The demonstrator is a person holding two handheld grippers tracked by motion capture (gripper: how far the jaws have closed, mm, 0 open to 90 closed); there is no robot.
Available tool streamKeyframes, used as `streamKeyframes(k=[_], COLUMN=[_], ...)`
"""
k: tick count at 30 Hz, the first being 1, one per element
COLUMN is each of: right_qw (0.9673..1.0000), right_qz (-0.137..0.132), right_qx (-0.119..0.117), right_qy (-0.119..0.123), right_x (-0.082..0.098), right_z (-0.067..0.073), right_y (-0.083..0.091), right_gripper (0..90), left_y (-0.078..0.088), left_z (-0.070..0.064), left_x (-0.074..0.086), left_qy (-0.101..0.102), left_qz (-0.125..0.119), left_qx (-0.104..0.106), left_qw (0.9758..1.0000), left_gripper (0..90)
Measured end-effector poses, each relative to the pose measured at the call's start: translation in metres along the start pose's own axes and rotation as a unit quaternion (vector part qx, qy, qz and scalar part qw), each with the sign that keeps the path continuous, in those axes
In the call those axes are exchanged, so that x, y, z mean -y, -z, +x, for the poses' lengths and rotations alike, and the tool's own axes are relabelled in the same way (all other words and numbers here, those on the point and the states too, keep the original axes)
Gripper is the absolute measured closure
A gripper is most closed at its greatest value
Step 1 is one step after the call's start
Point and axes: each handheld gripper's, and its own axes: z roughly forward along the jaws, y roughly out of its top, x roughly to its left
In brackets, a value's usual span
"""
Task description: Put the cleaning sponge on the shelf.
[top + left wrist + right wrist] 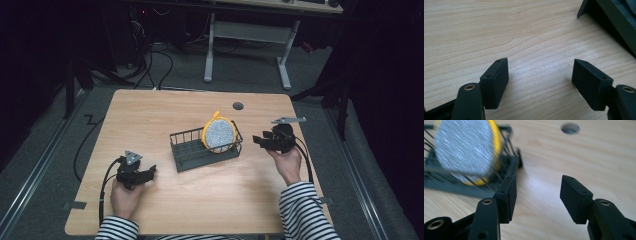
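The counter (150, 115) carries a dark wire rack (192, 150), which lies between the two tongs. In its end toward the right tongs (257, 141) a yellow-rimmed speckled plate (219, 134) stands on edge, just beside those tongs, flat face toward them. The left tongs (151, 171) sit farther off. Both tongs gape wide, gripping nothing.

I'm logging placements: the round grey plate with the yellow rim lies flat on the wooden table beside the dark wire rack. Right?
Not quite. The round grey plate with the yellow rim stands on edge inside the dark wire rack, as the high view shows.
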Motion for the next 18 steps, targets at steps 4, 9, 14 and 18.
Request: streamKeyframes(k=[4, 9, 14, 18], right_qw=[0.9995, 0.9987, 0.9975, 0.9961], right_qz=[-0.001, -0.009, -0.024, -0.028], right_qx=[0.013, 0.025, 0.021, 0.023], right_qy=[-0.027, -0.043, -0.062, -0.080], right_x=[0.025, 0.042, 0.060, 0.078], right_z=[-0.015, -0.024, -0.031, -0.035], right_y=[0.007, 0.018, 0.025, 0.025], right_gripper=[48.0, 48.1, 48.1, 48.1], left_y=[0.000, 0.000, 0.000, 0.000], left_z=[0.000, -0.001, -0.001, -0.001], left_x=[0.000, 0.000, 0.000, 0.000], left_qy=[-0.001, -0.002, -0.002, -0.003], left_qz=[0.001, 0.001, 0.001, 0.001], left_qx=[-0.001, -0.001, -0.001, -0.002], left_qw=[1.0000, 1.0000, 1.0000, 1.0000], left_gripper=[30.2, 30.3, 30.4, 30.3])
